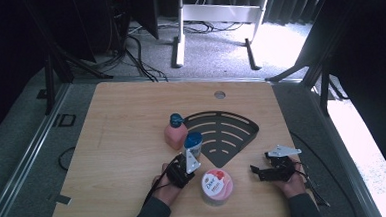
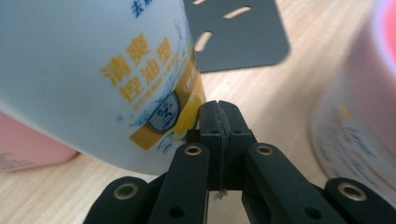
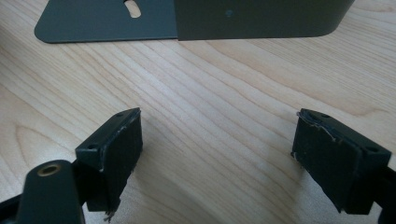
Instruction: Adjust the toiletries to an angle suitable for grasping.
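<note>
A white bottle with a blue cap (image 1: 193,143) stands near the table's middle; up close its label with yellow characters (image 2: 116,79) rises just left of my left gripper. My left gripper (image 2: 219,114) is shut, its pads pressed together with nothing between them, tips right beside the bottle's base. In the high view the left gripper (image 1: 185,167) sits just in front of that bottle. My right gripper (image 3: 217,140) stands open over bare wood, nothing between its fingers; in the high view the right gripper (image 1: 258,171) rests at the front right.
A pink bottle with a blue cap (image 1: 175,134) stands just left of the white one. A round Dove jar (image 1: 216,187) sits close to the front edge, right of my left hand. A black fan-shaped slotted rack (image 1: 222,132) lies beyond both grippers.
</note>
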`<state>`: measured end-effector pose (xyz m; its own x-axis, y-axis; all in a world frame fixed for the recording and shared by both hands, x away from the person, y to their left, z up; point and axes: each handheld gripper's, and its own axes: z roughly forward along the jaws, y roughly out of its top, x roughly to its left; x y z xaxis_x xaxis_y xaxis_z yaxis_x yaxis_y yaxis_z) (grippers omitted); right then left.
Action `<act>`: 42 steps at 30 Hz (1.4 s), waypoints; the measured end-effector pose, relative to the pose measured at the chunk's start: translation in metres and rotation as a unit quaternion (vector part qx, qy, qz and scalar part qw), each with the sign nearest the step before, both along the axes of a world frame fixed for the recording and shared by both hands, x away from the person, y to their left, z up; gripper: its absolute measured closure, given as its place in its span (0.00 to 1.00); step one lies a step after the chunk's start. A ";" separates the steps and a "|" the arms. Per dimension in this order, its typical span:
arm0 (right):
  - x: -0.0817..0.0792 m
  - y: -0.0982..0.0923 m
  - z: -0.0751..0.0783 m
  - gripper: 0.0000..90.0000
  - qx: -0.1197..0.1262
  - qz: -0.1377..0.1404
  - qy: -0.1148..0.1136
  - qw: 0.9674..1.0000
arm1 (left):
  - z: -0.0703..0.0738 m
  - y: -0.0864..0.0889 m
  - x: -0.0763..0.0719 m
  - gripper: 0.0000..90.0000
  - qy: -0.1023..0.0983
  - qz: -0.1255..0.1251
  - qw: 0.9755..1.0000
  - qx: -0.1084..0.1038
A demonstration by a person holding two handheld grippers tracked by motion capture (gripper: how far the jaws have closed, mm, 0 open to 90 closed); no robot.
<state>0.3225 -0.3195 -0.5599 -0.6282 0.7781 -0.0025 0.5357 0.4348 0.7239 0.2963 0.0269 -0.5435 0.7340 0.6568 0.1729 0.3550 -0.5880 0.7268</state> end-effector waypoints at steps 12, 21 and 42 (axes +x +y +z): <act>0.000 0.000 0.000 0.17 0.000 0.000 0.000 1.000 | -0.005 -0.005 0.023 1.00 0.009 0.034 0.999 0.001; 0.000 0.000 0.000 0.17 0.000 0.000 0.000 1.000 | -0.006 -0.004 0.034 1.00 0.010 0.045 0.999 0.003; 0.000 0.000 0.000 0.17 0.000 0.000 0.000 1.000 | 0.018 0.013 -0.010 0.88 0.031 -0.072 0.995 -0.056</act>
